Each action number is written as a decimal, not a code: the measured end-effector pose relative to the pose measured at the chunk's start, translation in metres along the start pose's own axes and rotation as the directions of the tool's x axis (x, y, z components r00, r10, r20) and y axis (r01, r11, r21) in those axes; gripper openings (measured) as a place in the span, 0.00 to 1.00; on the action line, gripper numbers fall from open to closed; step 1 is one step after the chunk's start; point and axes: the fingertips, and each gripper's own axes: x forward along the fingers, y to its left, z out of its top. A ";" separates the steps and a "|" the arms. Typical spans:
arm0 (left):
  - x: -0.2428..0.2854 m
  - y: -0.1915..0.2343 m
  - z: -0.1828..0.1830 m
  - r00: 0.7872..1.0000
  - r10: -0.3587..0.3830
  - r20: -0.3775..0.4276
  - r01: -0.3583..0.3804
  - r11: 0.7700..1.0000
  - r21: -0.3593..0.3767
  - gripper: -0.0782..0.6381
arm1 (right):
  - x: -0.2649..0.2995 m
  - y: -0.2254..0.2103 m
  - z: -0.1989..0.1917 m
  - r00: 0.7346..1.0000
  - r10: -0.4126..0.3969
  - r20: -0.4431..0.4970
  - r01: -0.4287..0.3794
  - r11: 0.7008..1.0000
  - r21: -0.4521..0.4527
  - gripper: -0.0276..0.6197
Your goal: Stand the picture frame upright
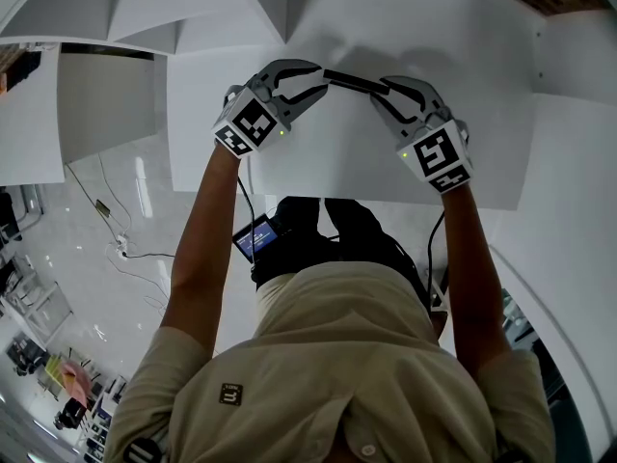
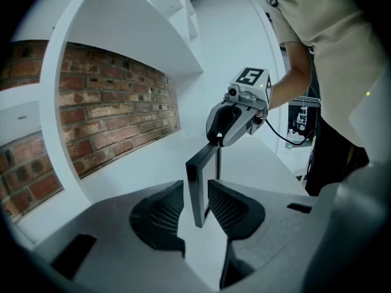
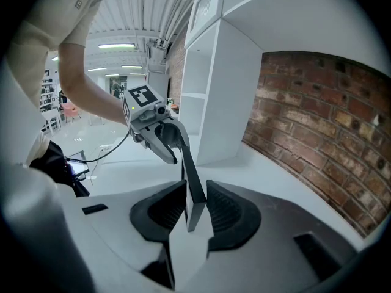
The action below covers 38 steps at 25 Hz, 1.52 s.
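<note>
The picture frame [image 1: 352, 81] is a thin dark panel held edge-on over the white shelf top [image 1: 463, 85], spanning between my two grippers. My left gripper [image 1: 313, 80] grips its left end. In the left gripper view the frame [image 2: 200, 182] stands tilted between both pads [image 2: 160, 215], and a thin strut shows behind it. My right gripper [image 1: 386, 99] holds the other end. In the right gripper view the frame's end [image 3: 194, 206] sits between the ribbed pads [image 3: 226, 212] with no gap visible on either side. The opposite gripper [image 3: 156, 133] shows at the frame's far end.
A red brick wall [image 2: 116, 115] backs the shelf. White dividers and upper shelves [image 3: 214, 90] stand around the bay. A small screen device [image 1: 255, 237] hangs at the person's waist, and cables [image 1: 120, 244] lie on the glossy floor at the left.
</note>
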 end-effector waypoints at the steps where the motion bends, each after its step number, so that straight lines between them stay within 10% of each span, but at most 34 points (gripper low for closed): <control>1: -0.001 0.000 0.000 1.000 0.002 0.000 -0.002 1.000 0.000 0.26 | 0.000 0.001 0.000 1.000 -0.001 0.000 0.001 1.000 0.000 0.20; 32: -0.079 -0.018 0.058 0.984 0.178 0.004 -0.178 0.984 0.023 0.26 | -0.060 -0.005 0.039 0.986 -0.077 0.147 0.072 0.997 0.039 0.23; 38: -0.134 -0.028 0.089 0.960 0.278 0.040 -0.278 0.961 -0.008 0.24 | -0.098 0.011 0.083 0.962 -0.094 0.257 0.079 0.995 0.067 0.06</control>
